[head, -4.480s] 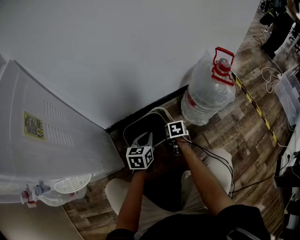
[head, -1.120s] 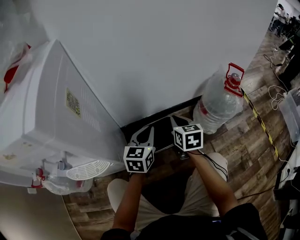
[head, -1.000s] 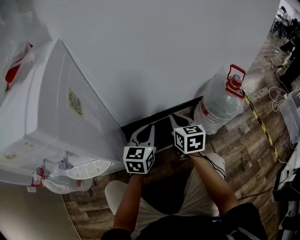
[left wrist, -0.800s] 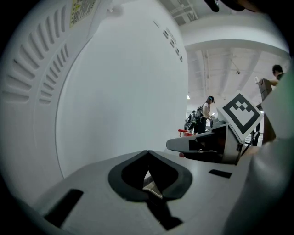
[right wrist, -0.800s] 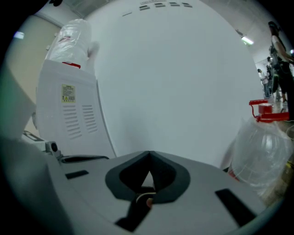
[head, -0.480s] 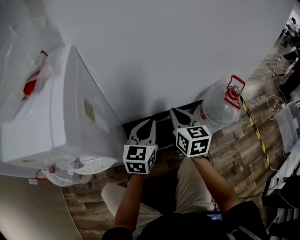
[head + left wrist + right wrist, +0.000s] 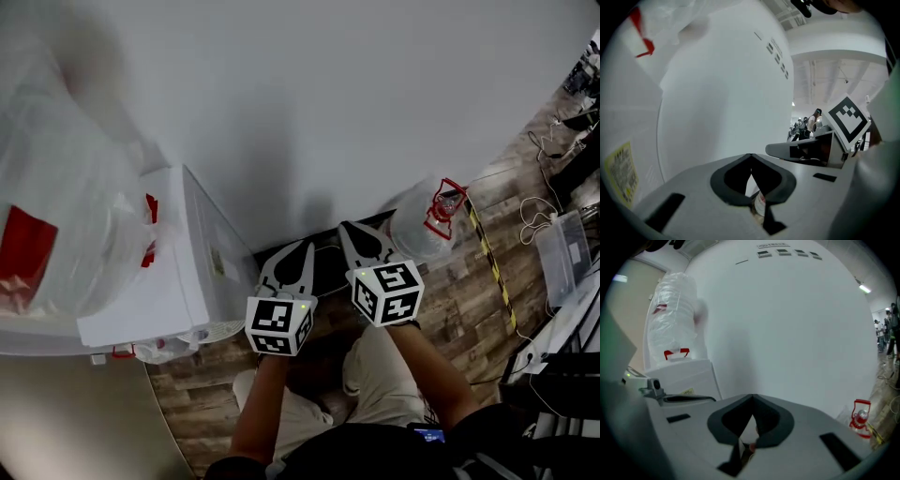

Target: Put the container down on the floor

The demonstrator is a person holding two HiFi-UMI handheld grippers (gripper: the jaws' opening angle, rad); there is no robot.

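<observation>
Up since a second ago: both grippers and the head view sit higher off the floor [image 7: 459,300], and more of the dispenser's top shows.

- Nearest: the person's forearms, each hand holding a gripper, marker cubes side by side.
- Left gripper [image 7: 305,246]: jaws together, tips touching, nothing clamped. Its own view [image 7: 750,155] confirms this.
- Right gripper [image 7: 345,227]: jaws together, tips meeting, nothing held. Its own view [image 7: 752,397] shows the same.
- Below the jaws: dark mat [image 7: 323,267] on the floor at the foot of the wall [image 7: 328,94].
- Container [image 7: 417,225]: big clear water bottle on the floor against the foot of the wall, just right of the right gripper in the head view and apart from both. It leans, with its red handle [image 7: 442,208] at the cap end. It also shows in the right gripper view [image 7: 860,420].
- Yellow-black tape [image 7: 492,267] runs along the floor past the container.
- Left edge of the head view: white dispenser [image 7: 178,272] against the wall, with a plastic-wrapped bottle [image 7: 66,216] on top.
</observation>
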